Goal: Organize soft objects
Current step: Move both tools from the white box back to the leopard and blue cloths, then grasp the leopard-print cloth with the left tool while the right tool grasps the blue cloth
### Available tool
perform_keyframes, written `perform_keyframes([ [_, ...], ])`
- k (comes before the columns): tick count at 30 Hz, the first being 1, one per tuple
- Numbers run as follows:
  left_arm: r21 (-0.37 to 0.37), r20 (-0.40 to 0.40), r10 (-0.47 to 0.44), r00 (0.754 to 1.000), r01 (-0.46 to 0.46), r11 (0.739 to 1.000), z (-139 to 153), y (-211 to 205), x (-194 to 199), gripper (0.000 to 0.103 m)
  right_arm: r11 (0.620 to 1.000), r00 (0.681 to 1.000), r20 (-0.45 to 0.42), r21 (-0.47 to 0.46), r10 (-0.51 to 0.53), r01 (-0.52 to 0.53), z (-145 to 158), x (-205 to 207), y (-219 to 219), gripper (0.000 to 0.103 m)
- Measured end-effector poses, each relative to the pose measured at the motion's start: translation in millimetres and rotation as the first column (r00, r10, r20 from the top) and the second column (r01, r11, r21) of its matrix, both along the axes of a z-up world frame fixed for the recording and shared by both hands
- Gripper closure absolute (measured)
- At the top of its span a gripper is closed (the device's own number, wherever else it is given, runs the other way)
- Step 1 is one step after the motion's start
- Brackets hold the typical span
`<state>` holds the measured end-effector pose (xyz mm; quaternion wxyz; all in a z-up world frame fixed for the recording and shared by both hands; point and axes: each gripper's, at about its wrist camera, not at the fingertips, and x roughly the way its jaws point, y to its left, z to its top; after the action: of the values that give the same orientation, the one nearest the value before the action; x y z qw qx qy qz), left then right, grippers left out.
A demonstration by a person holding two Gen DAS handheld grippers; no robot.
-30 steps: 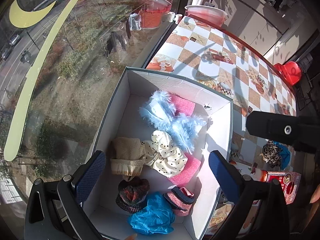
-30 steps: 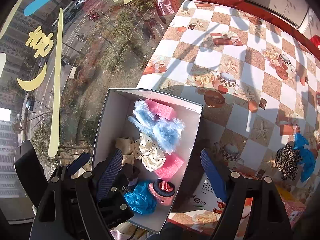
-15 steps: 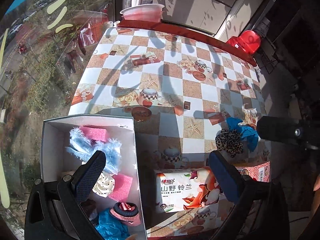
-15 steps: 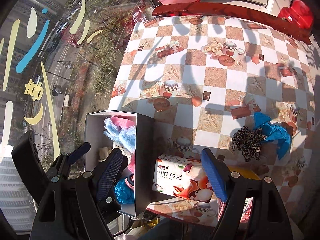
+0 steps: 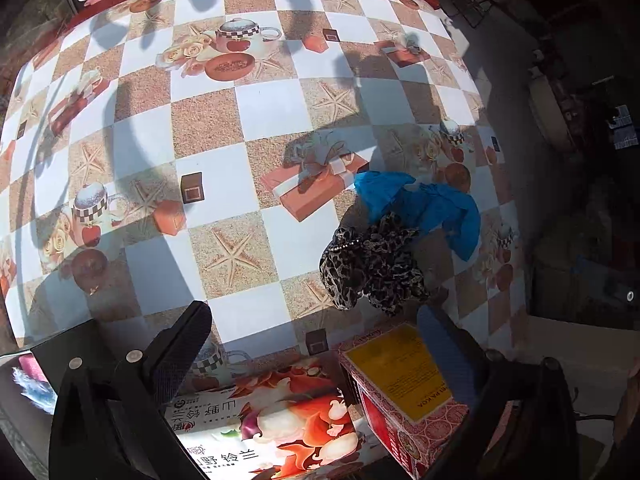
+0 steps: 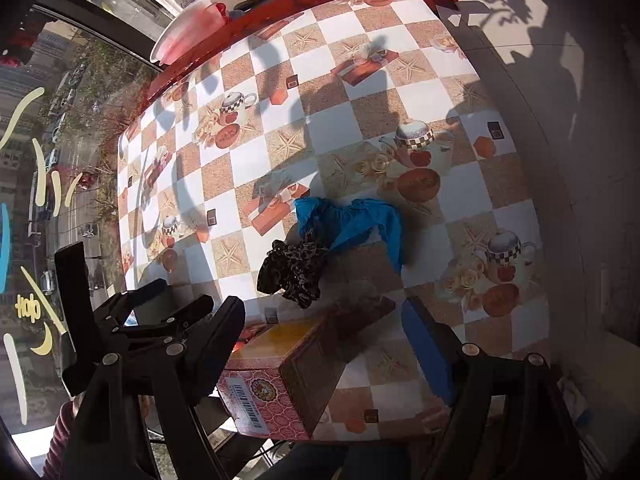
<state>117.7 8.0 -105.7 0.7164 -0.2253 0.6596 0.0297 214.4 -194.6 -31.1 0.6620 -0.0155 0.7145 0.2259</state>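
A: Two soft items were left on the tablecloth [image 5: 276,108]: the leopard-print scrunchie [image 5: 372,268] and the blue cloth [image 5: 424,204]. In the left wrist view the cloth lay at about one o'clock from the scrunchie, touching it, partly tucked under its upper edge.

B: Same in the right wrist view: leopard-print scrunchie [image 6: 294,270], blue cloth [image 6: 356,220] at one o'clock, overlapping. State of the claws?

A: Left gripper [image 5: 316,344] had its jaws spread wide, nothing between the pads. Right gripper [image 6: 324,332] likewise wide and empty.

B: What changed?

A: A second earlier both cameras looked down into the white box, already filled with sponges, scrunchies and a fluffy blue piece. Both views had since swung across the table. Only a sliver of pink and blue fluff [image 5: 28,380] showed at nine o'clock from the left gripper.

B: Surroundings?

A: The tissue pack [image 5: 276,432] sat at six o'clock from the scrunchie, under the left gripper. The red patterned carton [image 5: 404,392] lay just beside it, its yellow panel up, near the scrunchie's lower edge.

B: Meaning for the task?

A: Judgement: one drop-off was finished and the hands were heading for the last pair. The next grasp was probably the scrunchie, since it lay on top and closest. Risk: the cloth could drag along with it.
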Motion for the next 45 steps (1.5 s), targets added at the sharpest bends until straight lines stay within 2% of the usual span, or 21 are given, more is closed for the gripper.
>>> perform_keyframes([
  [5,-0.043,-0.088,-0.075,0.993,0.072,0.996,-41,-23,29,0.000,0.999,0.996,-0.070,-0.020,-0.048,0.047,-45,11,-17,0.021],
  [11,-0.071,-0.156,-0.145,0.977,0.135,0.988,-69,-44,49,0.000,0.997,0.990,-0.122,-0.038,-0.069,0.065,-81,27,-17,0.021],
  [15,-0.026,-0.202,-0.181,0.962,0.180,0.983,-81,-54,56,0.004,0.998,0.990,-0.131,-0.036,-0.056,0.052,-93,37,-9,0.021],
  [17,-0.007,-0.223,-0.213,0.951,0.217,0.976,-86,-61,57,0.021,0.998,0.990,-0.131,-0.030,-0.050,0.046,-98,41,-3,0.021],
  [19,0.011,-0.223,-0.224,0.949,0.232,0.973,-85,-65,57,0.025,0.999,0.991,-0.132,-0.027,-0.036,0.032,-104,44,6,0.021],
  [21,0.001,-0.211,-0.238,0.948,0.243,0.970,-83,-70,57,0.038,1.000,0.991,-0.135,-0.028,-0.017,0.013,-112,46,15,0.021],
  [23,-0.018,-0.198,-0.230,0.953,0.231,0.973,-79,-70,54,0.060,0.999,0.991,-0.134,-0.032,0.013,-0.017,-121,48,29,0.021],
  [26,-0.012,-0.175,-0.194,0.965,0.195,0.981,-73,-61,45,0.071,0.996,0.989,-0.137,-0.062,0.058,-0.067,-137,47,46,0.021],
  [30,0.018,-0.163,-0.152,0.975,0.157,0.987,-69,-49,35,0.077,0.991,0.989,-0.117,-0.087,0.092,-0.102,-151,44,61,0.021],
  [37,0.052,-0.173,-0.081,0.981,0.092,0.994,-73,-28,16,0.077,0.973,0.984,-0.042,-0.149,0.174,-0.179,-154,43,78,0.021],
  [39,0.052,-0.166,-0.072,0.983,0.082,0.995,-75,-27,17,0.066,0.972,0.985,-0.032,-0.154,0.172,-0.175,-154,42,77,0.021],
  [41,0.058,-0.160,-0.065,0.985,0.075,0.995,-77,-24,22,0.046,0.963,0.980,-0.007,-0.188,0.197,-0.195,-155,39,79,0.021],
  [43,0.056,-0.170,-0.059,0.984,0.070,0.996,-82,-24,27,0.038,0.941,0.967,0.024,-0.239,0.253,-0.240,-157,31,86,0.021],
  [45,0.053,-0.161,-0.069,0.985,0.078,0.996,-82,-27,31,0.037,0.917,0.949,0.054,-0.281,0.311,-0.284,-158,21,92,0.024],
])
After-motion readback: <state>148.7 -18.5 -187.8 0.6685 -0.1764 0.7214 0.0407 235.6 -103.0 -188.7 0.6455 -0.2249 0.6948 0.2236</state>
